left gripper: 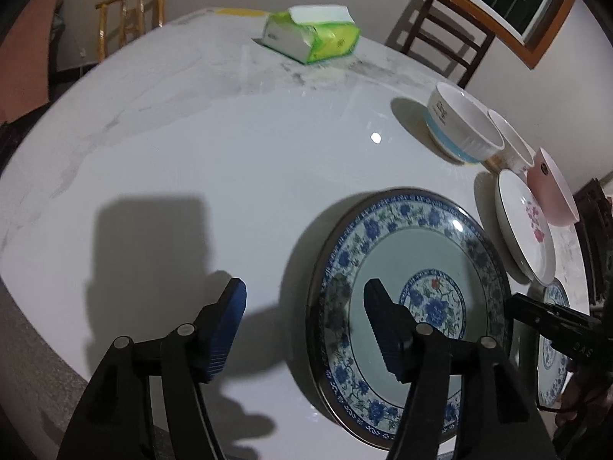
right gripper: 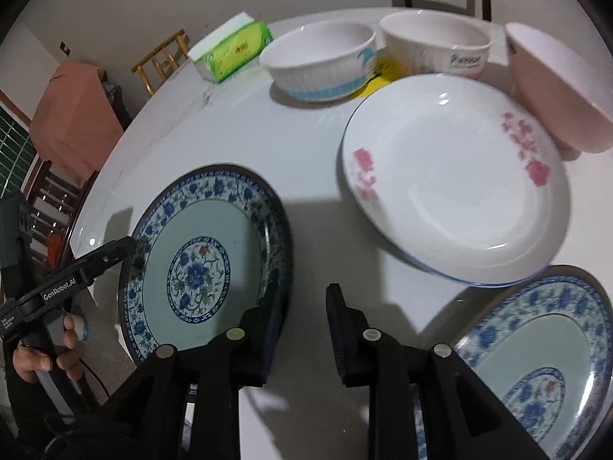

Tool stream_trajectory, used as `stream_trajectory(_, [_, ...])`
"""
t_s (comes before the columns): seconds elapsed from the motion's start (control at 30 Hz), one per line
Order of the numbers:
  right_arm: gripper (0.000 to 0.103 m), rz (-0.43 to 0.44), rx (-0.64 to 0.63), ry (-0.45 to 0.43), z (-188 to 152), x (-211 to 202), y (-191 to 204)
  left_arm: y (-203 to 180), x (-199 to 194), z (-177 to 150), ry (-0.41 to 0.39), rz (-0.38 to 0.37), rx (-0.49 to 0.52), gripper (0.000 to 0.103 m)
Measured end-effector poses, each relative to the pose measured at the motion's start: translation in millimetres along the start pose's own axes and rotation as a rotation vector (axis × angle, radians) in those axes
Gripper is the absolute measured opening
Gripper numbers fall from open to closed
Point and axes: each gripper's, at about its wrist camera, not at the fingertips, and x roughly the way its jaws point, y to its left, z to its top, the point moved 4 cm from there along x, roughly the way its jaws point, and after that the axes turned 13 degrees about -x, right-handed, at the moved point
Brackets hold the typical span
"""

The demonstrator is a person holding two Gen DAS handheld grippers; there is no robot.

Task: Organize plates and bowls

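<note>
The white table (right gripper: 306, 145) spreads ahead of both grippers. Left of the right gripper (right gripper: 302, 329) lies a blue-flowered plate (right gripper: 199, 264), its rim apparently touching that gripper's left finger; a twin plate (right gripper: 536, 349) sits to its right, a pink-flowered plate (right gripper: 452, 180) ahead. Beyond stand a blue-banded bowl (right gripper: 318, 61), a white bowl (right gripper: 436, 44) and a pink bowl (right gripper: 555, 88). All look glazed, stiff, slippery and breakable; plates are best pinched at the rim, bowls at the wall. The left gripper (left gripper: 302, 329) is spread wide and holds nothing, its right finger over the blue plate; the right gripper's jaws stand moderately apart, holding nothing.
</note>
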Motion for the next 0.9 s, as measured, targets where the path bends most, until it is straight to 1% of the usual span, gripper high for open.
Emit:
stream_trajectory(0.1, [0.025, -0.026, 0.004, -0.034, -1.5, -12.1, -5.7, -2.4, -12.7, 2.6, -0.083, 0.041, 0.008, 0.062])
stream_trajectory(0.2, [0.025, -0.049, 0.011, -0.07, -5.8, -28.3, -10.6, -13.6, -28.0, 1.4, -0.168, 0.078, 0.043, 0.062])
stream_trajectory(0.27, [0.025, -0.065, 0.011, -0.09, -10.6, -37.4, -12.4, -23.8, -38.0, -2.6, -0.209, 0.086, 0.066, 0.063])
stream_trajectory(0.3, [0.025, -0.074, 0.012, -0.099, -13.9, -43.0, -14.2, -29.4, -42.4, -4.9, -0.223, 0.084, 0.074, 0.065])
stream_trajectory(0.4, [0.025, -0.092, 0.012, -0.117, -21.8, -54.9, -18.0, -46.6, -54.4, -11.8, -0.26, 0.075, 0.085, 0.066])
stream_trajectory(0.47, [0.025, -0.105, 0.012, -0.132, -26.6, -61.8, -20.7, -59.6, -60.8, -17.4, -0.274, 0.061, 0.097, 0.067])
stream_trajectory(0.53, [0.025, -0.123, 0.016, -0.151, -34.6, -71.8, -24.3, -71.6, -65.1, -23.0, -0.284, 0.053, 0.11, 0.072])
stream_trajectory(0.7, [0.025, -0.155, 0.021, -0.19, -51.1, -96.4, -32.8, -99.9, -72.4, -41.1, -0.288, 0.02, 0.149, 0.077])
stream_trajectory(0.8, [0.025, -0.176, 0.016, -0.207, -60.8, -109.1, -37.9, -113.2, -76.1, -50.3, -0.286, -0.018, 0.146, 0.083])
stream_trajectory(0.9, [0.025, -0.177, 0.022, -0.219, -70.4, -120.1, -44.5, -124.8, -78.0, -56.7, -0.273, -0.042, 0.145, 0.084])
